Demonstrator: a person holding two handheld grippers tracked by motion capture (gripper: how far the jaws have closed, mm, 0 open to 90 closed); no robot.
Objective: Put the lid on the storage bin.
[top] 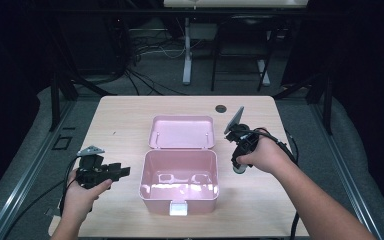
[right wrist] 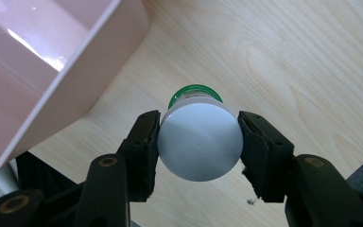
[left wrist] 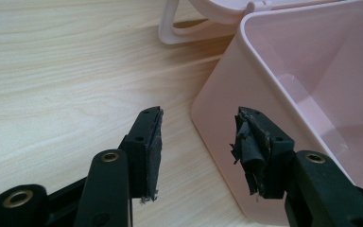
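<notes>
tools (top: 122,172): black, two-jaw | pads: frayed black rubber | rivets: brass | plates: grey, three-cornered | cables: black

High view: from above, facing forward-down on table (top: 120,110). Gripper views: close, along own jaws. All three share pink box (top: 179,177) (left wrist: 283,94) (right wrist: 52,61).

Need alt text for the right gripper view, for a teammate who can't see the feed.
The right gripper clamps the white cap of a small bottle, seen from above, its two black jaws pressing on either side and a green band showing below the cap. Beneath it is the light wooden table; the corner of an open pink box occupies the upper left.
</notes>
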